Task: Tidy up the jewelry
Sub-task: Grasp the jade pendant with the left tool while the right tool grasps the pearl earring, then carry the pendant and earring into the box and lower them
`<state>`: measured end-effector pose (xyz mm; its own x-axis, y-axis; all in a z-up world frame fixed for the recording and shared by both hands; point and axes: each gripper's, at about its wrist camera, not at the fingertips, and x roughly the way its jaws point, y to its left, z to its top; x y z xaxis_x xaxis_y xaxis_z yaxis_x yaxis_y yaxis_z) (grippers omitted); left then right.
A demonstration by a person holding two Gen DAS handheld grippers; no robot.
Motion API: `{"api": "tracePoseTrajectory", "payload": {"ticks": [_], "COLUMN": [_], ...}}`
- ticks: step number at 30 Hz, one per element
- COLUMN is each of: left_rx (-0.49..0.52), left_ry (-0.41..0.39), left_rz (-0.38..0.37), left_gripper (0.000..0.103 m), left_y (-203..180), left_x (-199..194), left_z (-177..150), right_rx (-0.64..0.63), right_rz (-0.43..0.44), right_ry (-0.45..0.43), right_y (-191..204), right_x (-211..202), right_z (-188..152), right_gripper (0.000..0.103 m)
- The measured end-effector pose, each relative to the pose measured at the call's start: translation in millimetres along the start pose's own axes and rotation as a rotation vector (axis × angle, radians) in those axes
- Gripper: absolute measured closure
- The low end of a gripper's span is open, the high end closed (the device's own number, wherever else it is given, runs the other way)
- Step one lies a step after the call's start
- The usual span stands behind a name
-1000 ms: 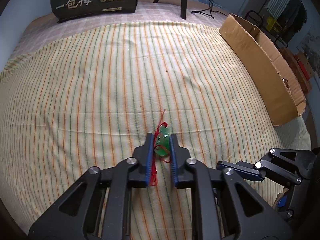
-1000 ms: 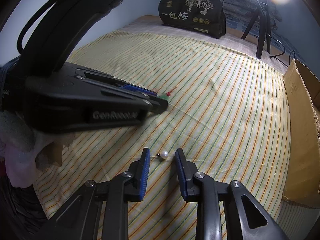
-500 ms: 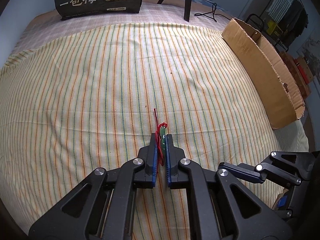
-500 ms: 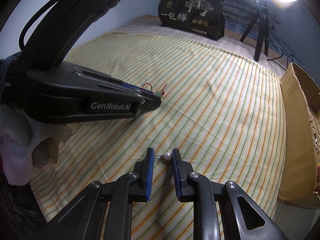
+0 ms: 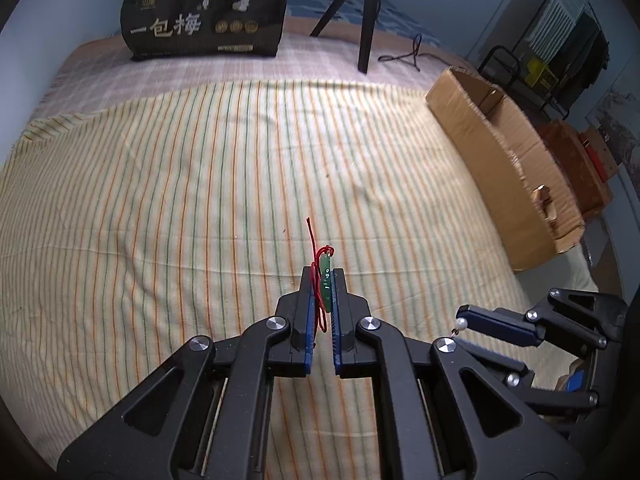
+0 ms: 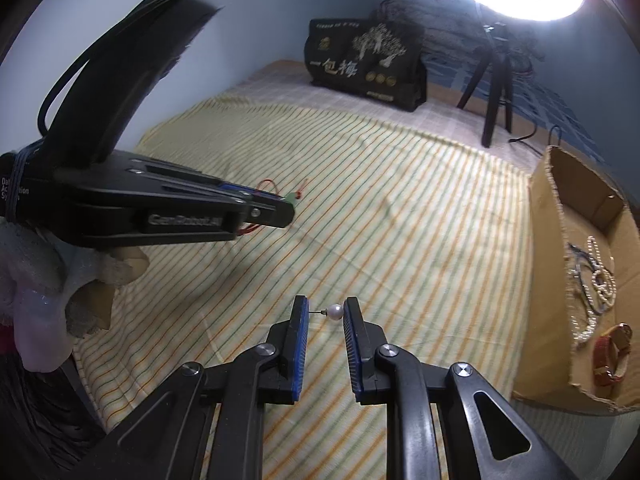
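The left claw is closed on a flat green pendant, clamped edge-on between the blue ribbed pads. The pendant's long axis runs along the fingers, and its top end sticks out past the fingertips, pointing away from the camera. A thin red cord is knotted at that top end; one stiff strand stands up from it and a loop hangs down between the pads. The pendant is off the striped cloth, a soft yellow fabric with fine green and orange lines spread over the bed.

The right claw grips a pearl earring, also off the cloth. Its short metal post lies crosswise between the pads, the post end against the left pad and the round, glossy white pearl against the right one.

To the right stands an open cardboard box with rough torn edges. Inside lie pearl strands and a red strap watch.
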<state>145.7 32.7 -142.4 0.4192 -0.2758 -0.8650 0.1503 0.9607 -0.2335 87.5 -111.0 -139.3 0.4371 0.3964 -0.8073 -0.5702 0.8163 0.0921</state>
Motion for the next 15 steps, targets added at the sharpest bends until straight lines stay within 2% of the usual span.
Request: {"api": "tracePoseTrajectory", "payload": {"ticks": [15], "left_rx": [0.043], "left_ry": [-0.087], "left_rz": [-0.064], "left_gripper": [0.098], "left_y": [-44], "left_x": [-38], "left_z": [16], "right_rx": [0.08], "right_rz": [-0.066], "right_ry": [-0.083], "right_y": [-46], "right_x": [-56], "right_z": [-3], "right_gripper": [0.087]}}
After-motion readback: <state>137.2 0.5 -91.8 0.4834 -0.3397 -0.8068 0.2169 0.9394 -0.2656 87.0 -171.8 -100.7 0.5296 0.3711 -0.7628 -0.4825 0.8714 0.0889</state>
